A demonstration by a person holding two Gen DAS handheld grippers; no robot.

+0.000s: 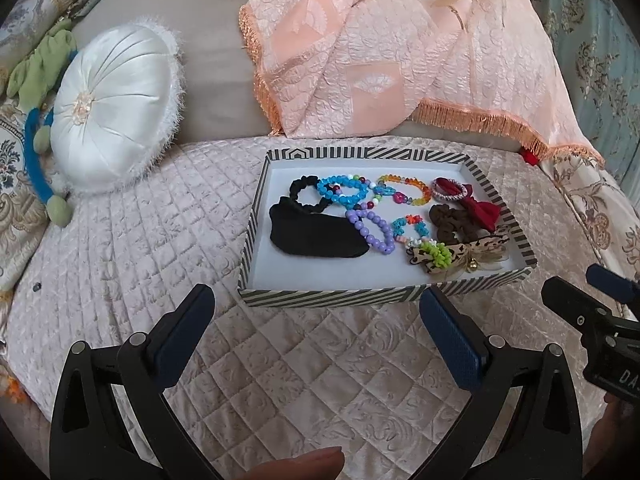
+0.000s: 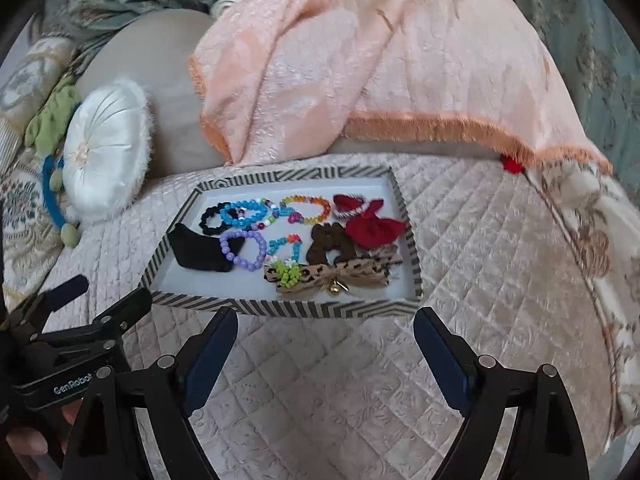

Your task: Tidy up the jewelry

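Bracelets and scrunchies are all seen inside the striped tray, just ahead of both tongs, left gripper and right gripper, spread wide, nothing held. Sorting done or just starting? Can't be told.

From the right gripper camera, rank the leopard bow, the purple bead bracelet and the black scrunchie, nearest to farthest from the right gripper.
1. Leopard bow, at the tray's near edge, just ahead of the right gripper.
2. Purple bead bracelet, mid-tray, to the left.
3. Black scrunchie, far left corner.
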